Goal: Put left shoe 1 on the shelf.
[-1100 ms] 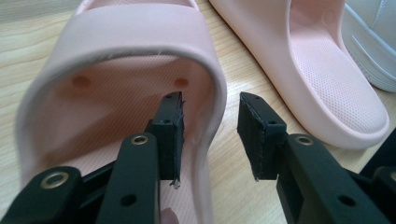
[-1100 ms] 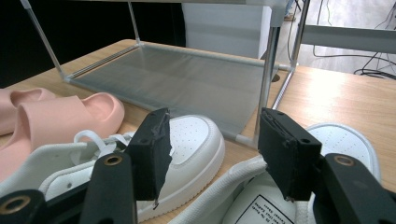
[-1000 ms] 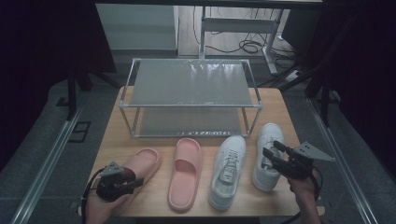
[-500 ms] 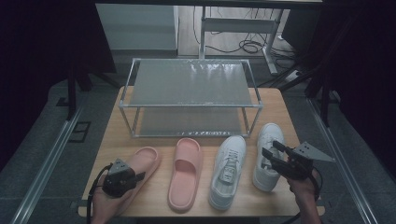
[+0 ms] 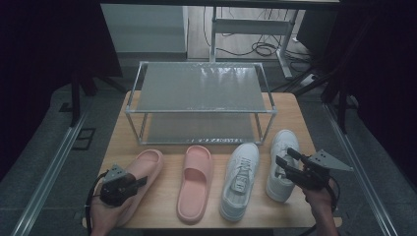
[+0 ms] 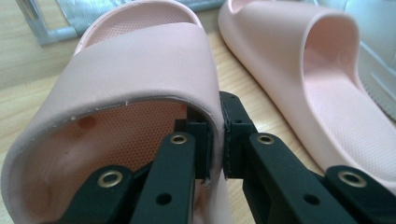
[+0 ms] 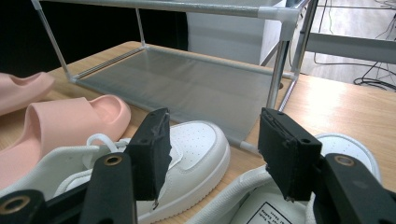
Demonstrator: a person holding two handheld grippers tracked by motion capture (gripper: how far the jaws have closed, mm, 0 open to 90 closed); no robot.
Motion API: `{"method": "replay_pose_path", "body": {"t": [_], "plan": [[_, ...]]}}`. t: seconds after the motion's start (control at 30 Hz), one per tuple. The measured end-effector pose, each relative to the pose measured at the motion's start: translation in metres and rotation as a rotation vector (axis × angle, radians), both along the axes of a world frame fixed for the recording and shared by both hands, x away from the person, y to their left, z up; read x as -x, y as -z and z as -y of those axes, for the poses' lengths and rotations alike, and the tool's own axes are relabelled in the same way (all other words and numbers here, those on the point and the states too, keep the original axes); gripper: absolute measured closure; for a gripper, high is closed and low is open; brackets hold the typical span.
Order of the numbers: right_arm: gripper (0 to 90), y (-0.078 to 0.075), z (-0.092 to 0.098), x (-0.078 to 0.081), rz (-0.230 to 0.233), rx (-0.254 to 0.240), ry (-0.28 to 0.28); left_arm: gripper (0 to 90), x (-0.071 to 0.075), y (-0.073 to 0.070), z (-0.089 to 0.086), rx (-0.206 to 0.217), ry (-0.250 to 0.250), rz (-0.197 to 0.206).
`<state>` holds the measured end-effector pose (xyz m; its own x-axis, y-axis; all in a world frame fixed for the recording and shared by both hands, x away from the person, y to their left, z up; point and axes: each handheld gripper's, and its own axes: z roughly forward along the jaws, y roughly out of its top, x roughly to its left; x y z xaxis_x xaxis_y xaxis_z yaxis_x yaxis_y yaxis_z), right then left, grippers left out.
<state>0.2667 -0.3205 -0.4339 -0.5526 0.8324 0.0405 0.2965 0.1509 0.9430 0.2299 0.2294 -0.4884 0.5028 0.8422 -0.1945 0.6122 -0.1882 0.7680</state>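
Observation:
Two pink slippers and two white sneakers lie in a row on the wooden table. My left gripper [image 5: 140, 181] [image 6: 215, 140] is at the near end of the left pink slipper [image 5: 150, 167] [image 6: 140, 60]. Its jaws have just been closing and now pinch the side edge of the slipper's strap. The second pink slipper [image 5: 195, 182] [image 6: 336, 84] lies just to the right. My right gripper [image 5: 284, 156] [image 7: 217, 137] hovers open over the heel of the right sneaker [image 5: 282, 142] [image 7: 252, 196], beside the left sneaker [image 5: 241, 179] [image 7: 187, 158], touching neither.
A two-level metal shoe rack [image 5: 201, 88] [image 7: 187, 88] with grey mesh shelves stands at the back of the table [image 5: 295, 113]. Both shelves are bare. Dark floor and cables lie beyond the table's edges.
The left gripper's jaws have closed onto the strap of the left pink slipper. The right gripper and the shoes have kept their places.

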Motion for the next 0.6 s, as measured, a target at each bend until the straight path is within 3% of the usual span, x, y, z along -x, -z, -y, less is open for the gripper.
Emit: {"method": "replay_pose_path", "body": {"t": [0.23, 0.6], "plan": [[44.3, 0.0, 0.0, 0.0, -0.001, 0.0, 0.002, 84.4, -0.008, -0.009, 0.004, 0.004, 0.003, 0.015], [44.3, 0.0, 0.001, 0.0, -0.001, -0.001, 0.005, 84.3, -0.035, -0.026, 0.024, -0.004, 0.03, 0.04]]}}
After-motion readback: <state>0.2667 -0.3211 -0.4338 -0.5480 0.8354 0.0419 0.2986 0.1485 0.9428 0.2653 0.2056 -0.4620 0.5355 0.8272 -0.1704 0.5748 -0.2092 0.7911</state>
